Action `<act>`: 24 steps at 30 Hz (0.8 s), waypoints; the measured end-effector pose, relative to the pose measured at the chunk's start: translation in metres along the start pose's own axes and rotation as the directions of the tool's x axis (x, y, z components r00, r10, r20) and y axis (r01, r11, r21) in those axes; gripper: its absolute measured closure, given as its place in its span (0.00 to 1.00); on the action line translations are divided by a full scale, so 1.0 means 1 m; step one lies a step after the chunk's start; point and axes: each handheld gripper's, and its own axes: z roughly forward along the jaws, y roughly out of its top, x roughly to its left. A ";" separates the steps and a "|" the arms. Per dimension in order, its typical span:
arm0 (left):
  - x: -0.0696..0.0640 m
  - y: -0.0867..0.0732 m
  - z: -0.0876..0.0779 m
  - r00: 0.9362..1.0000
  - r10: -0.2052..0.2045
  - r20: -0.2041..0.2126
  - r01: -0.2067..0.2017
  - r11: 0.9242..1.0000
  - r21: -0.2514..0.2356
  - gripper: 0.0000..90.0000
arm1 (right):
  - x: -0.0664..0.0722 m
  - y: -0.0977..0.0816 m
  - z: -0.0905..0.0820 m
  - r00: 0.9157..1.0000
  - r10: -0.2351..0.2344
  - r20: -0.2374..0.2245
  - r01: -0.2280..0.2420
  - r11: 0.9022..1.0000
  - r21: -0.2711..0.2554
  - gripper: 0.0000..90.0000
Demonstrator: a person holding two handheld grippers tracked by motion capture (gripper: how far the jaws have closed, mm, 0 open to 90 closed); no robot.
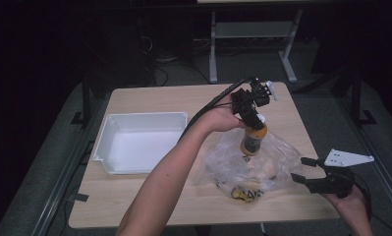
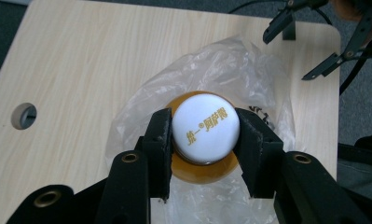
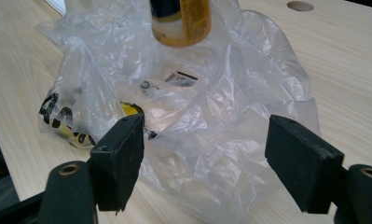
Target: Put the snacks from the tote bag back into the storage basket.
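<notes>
While the left gripper (image 2: 205,140) pinches a bottle (image 1: 253,138) by its cap above a plastic bag (image 1: 252,167), the right gripper's (image 3: 204,156) fingers stand spread

Amber bottle (image 1: 254,139), white cap, upright, held above the bag. Clear crumpled plastic bag (image 1: 277,160) lies near the table's right front corner.

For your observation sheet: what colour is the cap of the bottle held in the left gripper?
White with gold lettering, clearest in the left gripper view: cap.
</notes>
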 end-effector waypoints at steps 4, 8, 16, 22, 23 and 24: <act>-0.001 0.000 -0.011 1.000 -0.012 0.001 0.012 1.000 -0.004 0.66 | 0.001 0.001 0.000 1.000 -0.007 0.005 0.007 1.000 -0.001 0.31; -0.003 -0.001 -0.021 1.000 -0.010 -0.018 0.010 1.000 -0.013 0.66 | 0.001 0.001 0.000 1.000 -0.009 0.008 0.009 1.000 0.002 0.31; -0.006 -0.009 -0.042 0.999 -0.028 -0.043 0.027 0.999 -0.029 0.66 | 0.001 0.003 -0.001 1.000 -0.015 0.023 0.015 1.000 0.000 0.31; -0.006 -0.016 -0.055 0.998 -0.038 -0.060 0.035 0.998 -0.046 0.66 | 0.002 0.004 0.001 0.999 -0.026 0.026 0.026 1.000 0.002 0.31; -0.006 -0.017 -0.057 0.998 -0.028 -0.061 0.025 0.999 -0.038 0.66 | 0.002 0.004 0.001 0.999 -0.027 0.027 0.027 1.000 0.005 0.31; -0.007 -0.018 -0.060 0.997 -0.031 -0.066 0.029 0.999 -0.036 0.66 | 0.002 0.004 0.001 0.999 -0.029 0.029 0.029 1.000 0.007 0.31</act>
